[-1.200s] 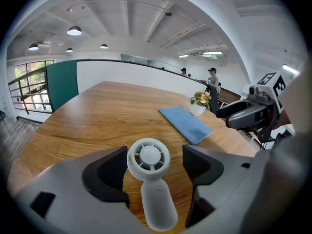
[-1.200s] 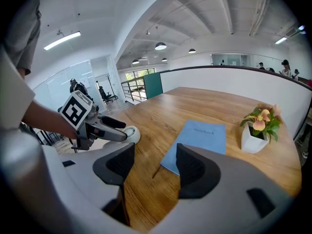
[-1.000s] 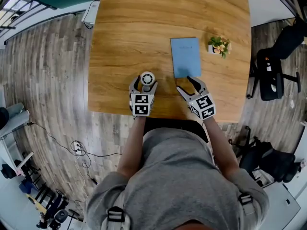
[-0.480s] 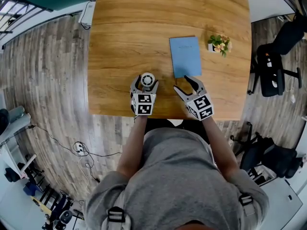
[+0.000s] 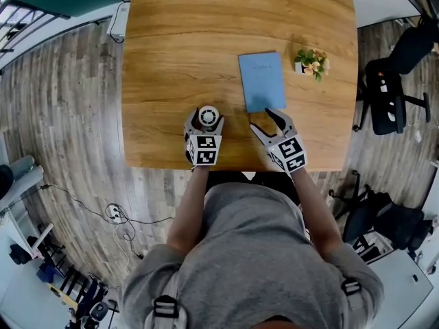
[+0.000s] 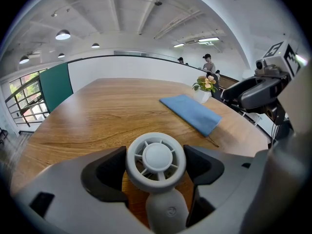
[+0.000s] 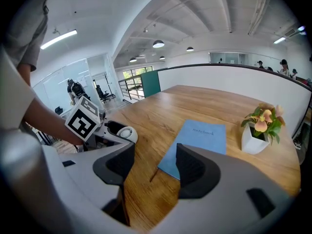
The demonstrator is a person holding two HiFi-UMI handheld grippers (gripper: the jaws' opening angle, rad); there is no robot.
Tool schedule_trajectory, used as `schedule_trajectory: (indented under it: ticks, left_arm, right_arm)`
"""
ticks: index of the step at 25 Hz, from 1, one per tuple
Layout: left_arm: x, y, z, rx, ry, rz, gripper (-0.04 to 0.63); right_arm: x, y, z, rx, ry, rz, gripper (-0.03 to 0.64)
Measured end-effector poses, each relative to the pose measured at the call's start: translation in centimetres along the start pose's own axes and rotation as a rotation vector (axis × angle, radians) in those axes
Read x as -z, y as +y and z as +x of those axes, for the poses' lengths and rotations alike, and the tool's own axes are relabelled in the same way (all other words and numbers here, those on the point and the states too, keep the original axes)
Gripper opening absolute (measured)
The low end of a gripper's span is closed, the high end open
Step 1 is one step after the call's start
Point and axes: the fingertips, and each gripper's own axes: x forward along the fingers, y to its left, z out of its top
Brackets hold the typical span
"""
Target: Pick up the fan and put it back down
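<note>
Between the jaws of the left tool [image 5: 206, 121] stands the fan [image 6: 156, 158] — its round grille sits right at the tips, and the pads press its rim from both sides, pinching it. Its stem drops from the grille toward the tool's body, so the long axis looks upright; whether the foot touches the counter [image 5: 178, 60] is hidden. Just beside it the right tool [image 7: 153, 165] hovers, jaws spread and empty, aimed past a blue notebook [image 7: 200, 140]. Any lift looks like the left tool's job — the fan is in its hold, near the counter's front edge.
</note>
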Motion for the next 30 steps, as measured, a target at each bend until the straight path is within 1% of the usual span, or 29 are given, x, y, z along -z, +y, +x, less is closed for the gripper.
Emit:
schedule_trajectory:
  ticks: [4, 8, 18, 26, 28, 30]
  left_arm:
    - [-0.3, 0.2, 0.6, 0.002, -0.011, -0.010, 0.362]
    - [-0.8, -0.1, 1.3, 0.014, -0.034, 0.021, 0.362]
    - [-1.5, -0.7, 2.2, 0.057, -0.037, -0.005, 0.362]
    - [-1.7, -1.8, 2.5, 0.077, -0.016, 0.082, 0.364]
    - [-1.8, -1.9, 2.2, 0.082, -0.021, 0.090, 0.364]
    - [-2.0, -2.1, 1.5, 0.090, -0.022, 0.082, 0.364]
  right_arm:
    - [0.7, 0.4, 0.4, -0.011, 0.015, 0.004, 0.266]
    - [0.5, 0.4, 0.7, -0.013, 0.014, 0.010, 0.265]
    - [-0.5, -0.7, 0.1, 0.004, -0.029, 0.014, 0.265]
    - [-1.5, -0.1, -1.1, 0.014, -0.076, 0.010, 0.265]
    - [-1.7, 0.0, -1.5, 0.017, -0.087, 0.008, 0.265]
    - [-1.8, 0.1, -1.9, 0.024, -0.097, 0.008, 0.265]
